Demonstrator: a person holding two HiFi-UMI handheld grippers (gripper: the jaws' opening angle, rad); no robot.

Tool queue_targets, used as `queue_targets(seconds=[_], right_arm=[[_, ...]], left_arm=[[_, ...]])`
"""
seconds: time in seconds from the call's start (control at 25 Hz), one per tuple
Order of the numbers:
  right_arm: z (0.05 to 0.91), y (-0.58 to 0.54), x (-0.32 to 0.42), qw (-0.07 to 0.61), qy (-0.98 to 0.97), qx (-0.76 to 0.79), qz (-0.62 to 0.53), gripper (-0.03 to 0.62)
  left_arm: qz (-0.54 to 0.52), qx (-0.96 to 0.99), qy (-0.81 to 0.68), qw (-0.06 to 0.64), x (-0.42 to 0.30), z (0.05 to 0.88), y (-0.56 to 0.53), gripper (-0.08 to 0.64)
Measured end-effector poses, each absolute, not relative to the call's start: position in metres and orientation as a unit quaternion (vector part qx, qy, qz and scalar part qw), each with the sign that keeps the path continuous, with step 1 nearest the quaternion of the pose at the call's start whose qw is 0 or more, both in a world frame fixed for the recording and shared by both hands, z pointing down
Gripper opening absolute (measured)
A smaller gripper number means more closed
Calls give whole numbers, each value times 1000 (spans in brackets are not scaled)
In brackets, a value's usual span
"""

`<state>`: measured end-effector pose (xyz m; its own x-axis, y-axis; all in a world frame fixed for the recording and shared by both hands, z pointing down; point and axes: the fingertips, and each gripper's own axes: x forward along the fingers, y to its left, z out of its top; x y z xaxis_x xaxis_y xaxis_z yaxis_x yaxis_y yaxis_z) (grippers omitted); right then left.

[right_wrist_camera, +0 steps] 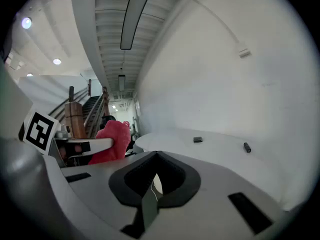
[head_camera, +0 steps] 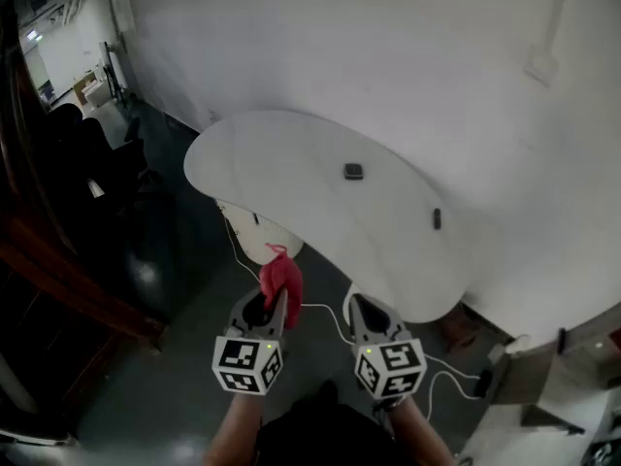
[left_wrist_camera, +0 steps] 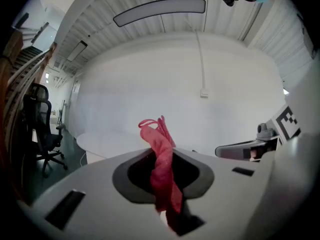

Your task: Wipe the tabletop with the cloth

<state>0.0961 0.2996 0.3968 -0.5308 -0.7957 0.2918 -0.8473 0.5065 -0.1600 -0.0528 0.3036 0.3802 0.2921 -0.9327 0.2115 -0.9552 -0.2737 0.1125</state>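
A red cloth (head_camera: 280, 280) sticks up from my left gripper (head_camera: 275, 304), whose jaws are shut on it; in the left gripper view the cloth (left_wrist_camera: 161, 169) stands pinched between the jaws. My right gripper (head_camera: 358, 311) is shut with nothing in it, beside the left one. Both hang in the air in front of the white oval tabletop (head_camera: 291, 178), below its near edge. From the right gripper view the cloth (right_wrist_camera: 111, 141) shows at the left and the tabletop (right_wrist_camera: 215, 146) lies ahead.
Two small dark objects lie on the table: one (head_camera: 353, 171) near the middle, one (head_camera: 437, 218) toward the right end. White cables (head_camera: 325, 309) trail on the dark floor under the table. Black office chairs (head_camera: 82, 144) stand at left. A white wall (head_camera: 388, 47) backs the table.
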Motion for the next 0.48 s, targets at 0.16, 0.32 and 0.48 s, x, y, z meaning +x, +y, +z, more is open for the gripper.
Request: queue_targets(seconds=[0.16, 0.32, 0.48], right_arm=[[399, 298, 95, 91, -864, 473, 146, 3], [401, 290, 99, 100, -861, 476, 145, 3], [399, 279, 104, 102, -860, 479, 144, 4]], left_arm=[[51, 796, -593, 112, -51, 383, 301, 66], [50, 796, -594, 108, -46, 380, 293, 66], [50, 794, -597, 105, -41, 377, 284, 66]])
